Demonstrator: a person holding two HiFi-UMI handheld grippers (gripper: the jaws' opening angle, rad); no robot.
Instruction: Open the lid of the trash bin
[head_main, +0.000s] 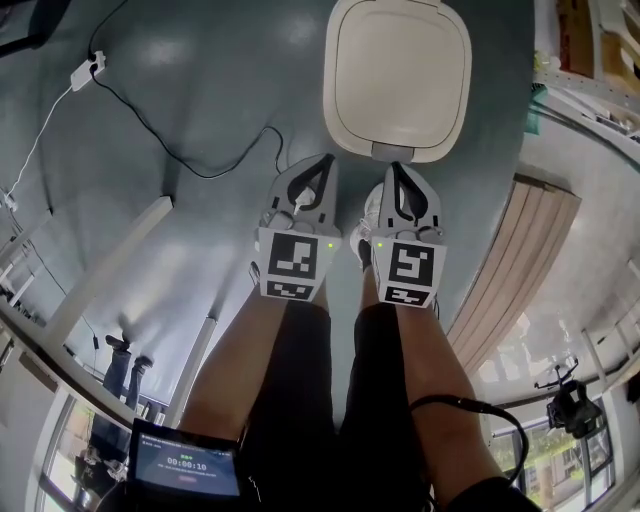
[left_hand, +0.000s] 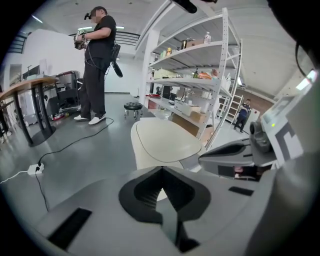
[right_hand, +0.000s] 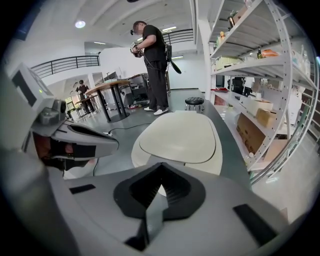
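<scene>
- Two empty tools, jaws together: left gripper (head_main: 320, 168) and right gripper (head_main: 398, 172), side by side.
- Bin (right_hand: 141, 158) on floor (head_main: 200, 100): lid (head_main: 398, 75) down, just ahead of both tips.

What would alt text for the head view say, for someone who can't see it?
Seen from above, a closed cream trash bin stands on a grey floor. The left gripper and right gripper, side by side, both shut and empty, point at its near edge. A black cable trails across the floor.
</scene>
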